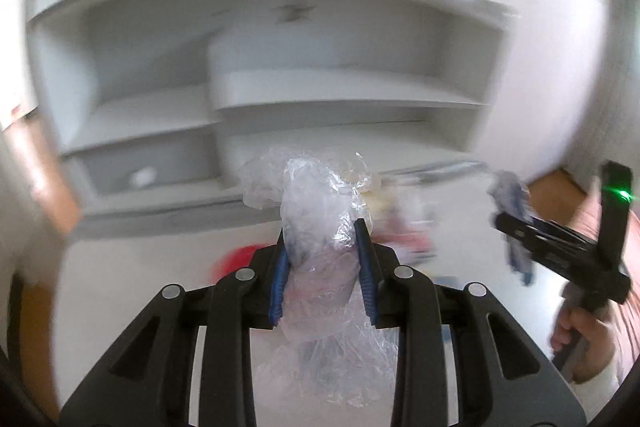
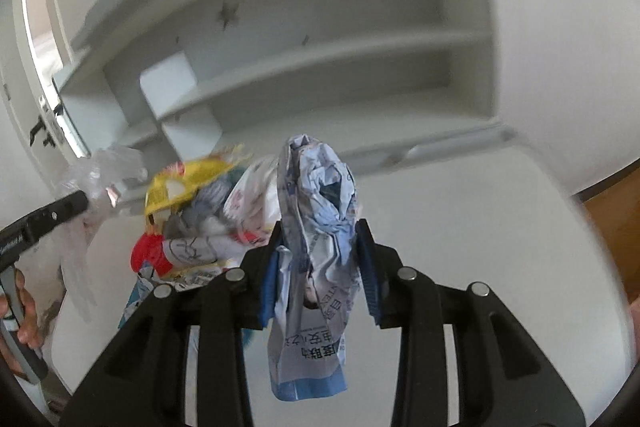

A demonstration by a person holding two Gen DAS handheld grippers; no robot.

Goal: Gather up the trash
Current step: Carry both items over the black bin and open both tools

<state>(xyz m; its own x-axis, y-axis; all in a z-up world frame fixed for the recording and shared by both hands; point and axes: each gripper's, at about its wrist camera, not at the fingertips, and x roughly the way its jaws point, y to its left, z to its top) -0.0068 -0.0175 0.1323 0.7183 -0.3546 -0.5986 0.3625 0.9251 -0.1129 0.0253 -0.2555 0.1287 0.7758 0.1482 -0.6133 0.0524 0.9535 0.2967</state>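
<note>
My left gripper is shut on a crumpled clear plastic bag, held above the white desk. My right gripper is shut on a crumpled blue and white wrapper with printed text. In the left wrist view the right gripper shows at the far right with the wrapper in it. In the right wrist view the left gripper shows at the left with the clear bag. A pile of trash, yellow, red, white and blue wrappers, lies on the desk between them.
A white shelf unit with open compartments stands at the back of the desk. A wooden floor shows past the desk's right edge. A door with a dark handle is at the far left.
</note>
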